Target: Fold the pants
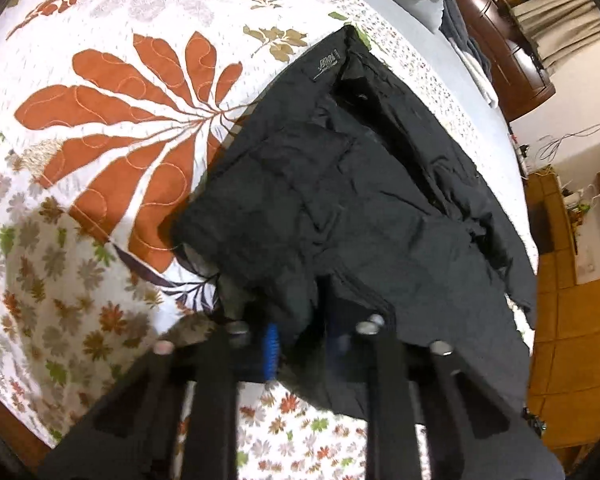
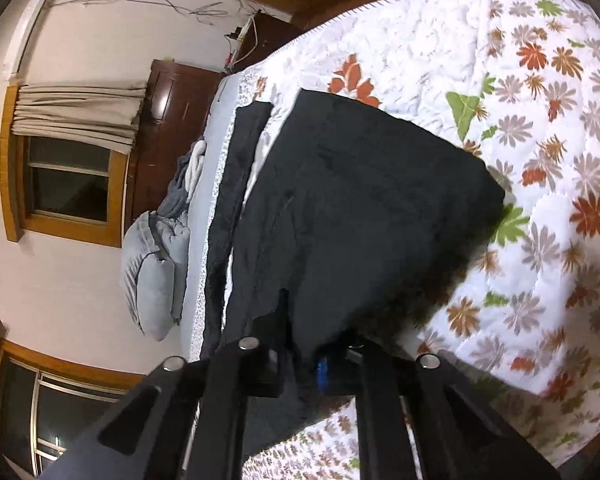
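The black pants (image 1: 352, 200) lie on the floral quilt, waistband with a small label at the far end. My left gripper (image 1: 300, 340) is shut on a bunched fold of the pants cloth near the lower edge of the left wrist view. In the right wrist view the pants (image 2: 360, 200) are partly folded into a wide dark panel, lifted at my end. My right gripper (image 2: 312, 360) is shut on the pants cloth, which drapes over its fingers. A narrow black strip of the pants (image 2: 236, 184) lies flat along the bed's far side.
The floral quilt (image 1: 100, 140) covers the bed (image 2: 540, 160). A grey pillow (image 2: 152, 276) and bunched grey bedding (image 2: 184, 184) lie at the bed's head. A dark wooden headboard (image 2: 168, 120), a curtained window (image 2: 72, 160) and a wood floor (image 1: 568, 320) surround the bed.
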A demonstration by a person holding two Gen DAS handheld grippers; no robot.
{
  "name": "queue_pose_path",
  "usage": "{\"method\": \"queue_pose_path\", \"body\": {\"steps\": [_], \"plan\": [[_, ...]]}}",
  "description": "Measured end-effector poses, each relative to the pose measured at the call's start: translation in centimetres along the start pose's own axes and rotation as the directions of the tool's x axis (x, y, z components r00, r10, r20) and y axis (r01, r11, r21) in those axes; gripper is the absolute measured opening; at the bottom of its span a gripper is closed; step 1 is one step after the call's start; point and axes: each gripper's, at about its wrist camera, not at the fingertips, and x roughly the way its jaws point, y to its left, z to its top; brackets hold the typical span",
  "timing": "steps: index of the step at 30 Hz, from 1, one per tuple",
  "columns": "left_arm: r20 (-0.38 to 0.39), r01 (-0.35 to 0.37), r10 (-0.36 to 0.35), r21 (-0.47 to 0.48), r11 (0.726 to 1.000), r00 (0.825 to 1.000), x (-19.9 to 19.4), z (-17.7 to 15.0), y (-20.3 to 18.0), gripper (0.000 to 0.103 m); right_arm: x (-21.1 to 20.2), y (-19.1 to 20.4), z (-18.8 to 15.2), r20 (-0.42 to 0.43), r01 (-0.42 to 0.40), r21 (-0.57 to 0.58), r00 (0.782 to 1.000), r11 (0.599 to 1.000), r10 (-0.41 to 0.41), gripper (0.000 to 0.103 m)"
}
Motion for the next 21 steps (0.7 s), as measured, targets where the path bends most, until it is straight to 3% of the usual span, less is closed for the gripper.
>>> {"method": "queue_pose_path", "body": {"steps": [7,15,18,21], "plan": [[-0.023,-0.031,0.030,-0.040,0.999,0.999,-4.6,0.7,3.8,0.009,-0.9,2.5,-3.7,-0.069,0.041,-0.074,0.997,0.996,-0.047,0.008],[0.021,-0.104,0.108,-0.151,0.983,0.994,-8.9,0.7,12.6,0.010,1.5,3.9,-10.9,-0.213,0.058,-0.192,0.972,0.980,-0.099,0.008],[0.014,-0.123,0.126,-0.146,0.982,0.992,-8.7,0.6,13.0,0.013,2.3,3.3,-11.6,-0.223,0.097,-0.205,0.964,0.974,-0.143,0.008],[0.020,-0.125,0.128,-0.120,0.985,0.992,-8.4,0.6,12.3,0.023,2.9,3.0,-11.3,-0.247,0.100,-0.180,0.958,0.979,-0.143,0.014]]}}
